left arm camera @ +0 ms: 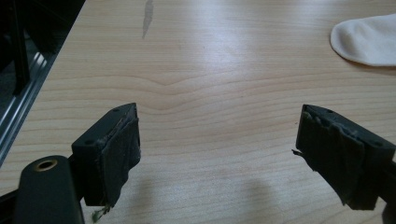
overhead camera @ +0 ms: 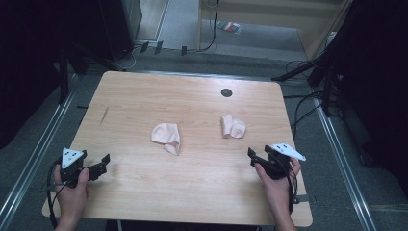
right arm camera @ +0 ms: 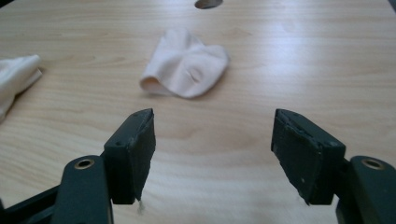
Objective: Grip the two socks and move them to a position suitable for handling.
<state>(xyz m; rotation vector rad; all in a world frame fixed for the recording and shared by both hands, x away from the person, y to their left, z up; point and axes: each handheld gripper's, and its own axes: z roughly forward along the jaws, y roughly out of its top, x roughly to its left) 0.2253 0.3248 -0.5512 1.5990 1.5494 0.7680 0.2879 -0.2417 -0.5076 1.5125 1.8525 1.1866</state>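
We find the left hand-held gripper (overhead camera: 98,166) low over the near left corner of the table (overhead camera: 202,192), held in the person's left hand (overhead camera: 72,190). Its jaws stand wide apart with nothing between them, as the left gripper view confirms (left arm camera: 219,154). The right hand-held gripper (overhead camera: 257,159) sits near the table's right edge in the right hand (overhead camera: 276,185); its jaws are likewise spread and empty (right arm camera: 215,154).

We see two pale pink socks on the table. The left sock (overhead camera: 167,136) lies crumpled near the table's middle, well apart from the left hand-held gripper, ahead of it and to its right; its rounded end enters the left gripper view at the upper right (left arm camera: 366,39). The right sock (overhead camera: 233,126) lies folded, ahead of the right hand-held gripper and slightly to its left, near but not touching. In the right gripper view it lies beyond the jaws (right arm camera: 187,65), with the left sock at the left edge (right arm camera: 16,77).

A dark round hole (overhead camera: 226,92) marks the table beyond the right sock.
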